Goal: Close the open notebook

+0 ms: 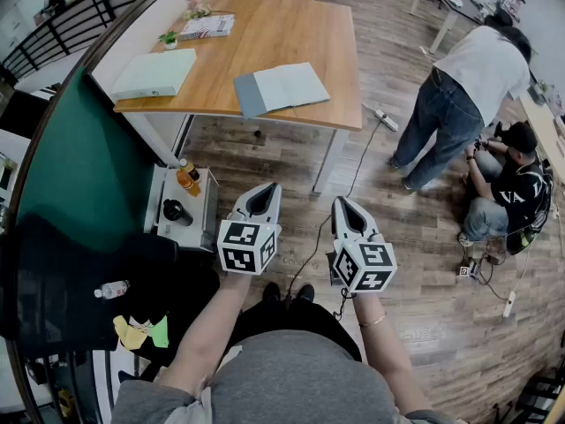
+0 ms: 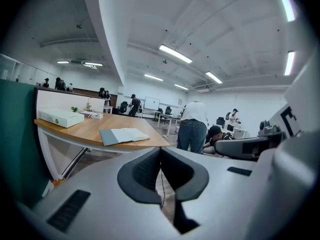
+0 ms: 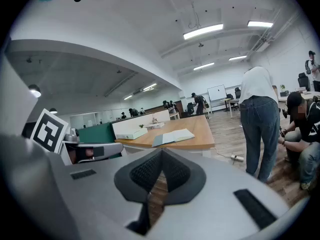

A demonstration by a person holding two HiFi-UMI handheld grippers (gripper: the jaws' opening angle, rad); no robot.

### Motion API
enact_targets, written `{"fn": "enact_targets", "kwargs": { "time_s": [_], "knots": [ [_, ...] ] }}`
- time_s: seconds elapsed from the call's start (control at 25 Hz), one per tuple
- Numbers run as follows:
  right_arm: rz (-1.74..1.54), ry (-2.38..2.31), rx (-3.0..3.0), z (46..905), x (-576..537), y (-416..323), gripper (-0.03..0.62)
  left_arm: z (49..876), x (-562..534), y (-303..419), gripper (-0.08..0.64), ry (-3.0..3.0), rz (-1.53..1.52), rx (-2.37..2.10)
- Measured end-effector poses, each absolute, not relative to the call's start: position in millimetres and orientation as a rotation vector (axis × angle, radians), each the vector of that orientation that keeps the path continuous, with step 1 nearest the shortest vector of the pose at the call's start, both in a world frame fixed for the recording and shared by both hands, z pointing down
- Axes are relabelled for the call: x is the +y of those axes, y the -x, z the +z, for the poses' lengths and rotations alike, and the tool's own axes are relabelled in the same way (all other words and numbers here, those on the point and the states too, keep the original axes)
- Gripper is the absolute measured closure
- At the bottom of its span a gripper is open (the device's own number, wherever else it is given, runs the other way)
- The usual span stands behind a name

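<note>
Seemingly poised to approach, the left gripper [image 1: 263, 193], jaws pressed together on nothing, and the right gripper [image 1: 346, 206], likewise closed and empty, point side by side at the open notebook [image 1: 281, 87] lying far ahead by the near edge of the table [image 1: 300, 34], well beyond reach.

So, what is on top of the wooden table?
On the table lie an open notebook, a pale box, some magazines and a small plant. Anything under the notebook or box is covered.
</note>
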State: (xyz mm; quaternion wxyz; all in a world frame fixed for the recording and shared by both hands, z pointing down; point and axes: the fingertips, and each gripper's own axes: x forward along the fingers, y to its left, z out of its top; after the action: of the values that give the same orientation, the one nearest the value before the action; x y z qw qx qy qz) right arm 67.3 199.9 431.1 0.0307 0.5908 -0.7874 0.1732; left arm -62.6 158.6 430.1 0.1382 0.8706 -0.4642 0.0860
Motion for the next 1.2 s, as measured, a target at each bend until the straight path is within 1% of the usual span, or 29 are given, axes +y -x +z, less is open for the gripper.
{"fn": "enact_targets", "kwargs": {
  "time_s": [0.68,0.88,0.96,1.2],
  "knots": [
    [0.538,-1.815,-2.504,427.6,186.5,-109.1,0.584,430.4,157.7,40.9,0.534,-2.491,0.228,-1.427],
    [0.576,-1.78,-2.516,431.9,184.4,-114.0,0.529,433.0,159.4,42.3,0.528,-2.456,0.216,-1.463],
    [0.598,-1.765,-2.534,432.0,182.3,-114.8,0.515,432.9,157.9,43.0,0.495,-2.446,0.216,-1.481],
    [0.644,-1.737,-2.568,432.3,168.6,-114.6,0.474,437.1,144.5,48.3,0.449,-2.413,0.242,-1.516]
  ]
}}
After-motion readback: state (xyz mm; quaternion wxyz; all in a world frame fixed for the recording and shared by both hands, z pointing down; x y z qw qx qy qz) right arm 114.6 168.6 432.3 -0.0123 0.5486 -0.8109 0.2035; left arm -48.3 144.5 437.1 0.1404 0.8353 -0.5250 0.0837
